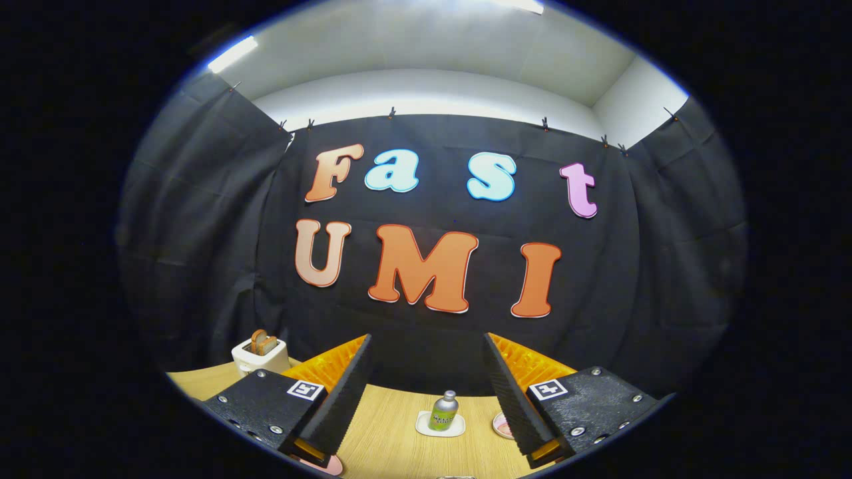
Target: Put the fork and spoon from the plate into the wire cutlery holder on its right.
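Black tongs (426, 392) gape wide and empty above a pink plate (502, 426) edge.

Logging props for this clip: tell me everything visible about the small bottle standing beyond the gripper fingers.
The small bottle is green-bodied with a silvery rounded shoulder and cap, apparently metal or glossy plastic, with a yellowish label too small to read. It stands upright and closed on a small white square coaster, which lies on the wooden table. It sits beyond the open gripper, in line with the gap between the fingers, untouched by them. Only the coaster touches it.
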Motion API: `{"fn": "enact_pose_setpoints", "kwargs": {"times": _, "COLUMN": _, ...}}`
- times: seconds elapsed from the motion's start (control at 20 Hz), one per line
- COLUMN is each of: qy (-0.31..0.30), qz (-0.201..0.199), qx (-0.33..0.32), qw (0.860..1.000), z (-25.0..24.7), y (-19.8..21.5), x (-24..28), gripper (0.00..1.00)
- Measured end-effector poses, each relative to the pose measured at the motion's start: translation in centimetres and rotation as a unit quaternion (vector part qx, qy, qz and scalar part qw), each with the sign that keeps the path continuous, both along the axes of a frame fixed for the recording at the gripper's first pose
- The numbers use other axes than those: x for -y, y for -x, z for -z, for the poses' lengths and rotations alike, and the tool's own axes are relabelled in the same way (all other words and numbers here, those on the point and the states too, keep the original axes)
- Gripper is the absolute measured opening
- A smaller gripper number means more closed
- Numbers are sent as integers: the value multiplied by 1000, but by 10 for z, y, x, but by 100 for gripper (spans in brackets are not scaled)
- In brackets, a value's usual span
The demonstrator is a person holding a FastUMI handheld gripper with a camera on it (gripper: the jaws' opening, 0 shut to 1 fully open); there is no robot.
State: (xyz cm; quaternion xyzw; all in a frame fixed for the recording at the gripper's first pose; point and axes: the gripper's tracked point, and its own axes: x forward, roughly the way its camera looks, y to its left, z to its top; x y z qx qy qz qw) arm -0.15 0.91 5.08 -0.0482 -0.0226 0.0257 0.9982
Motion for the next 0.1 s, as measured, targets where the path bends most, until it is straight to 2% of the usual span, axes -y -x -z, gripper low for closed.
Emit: {"fn": "enact_pose_setpoints", "kwargs": {"times": 0.1, "qy": -1, "qz": 16, "qx": 22, "qw": 1000, "z": -15, "y": 1, "x": 7, "gripper": 96}}
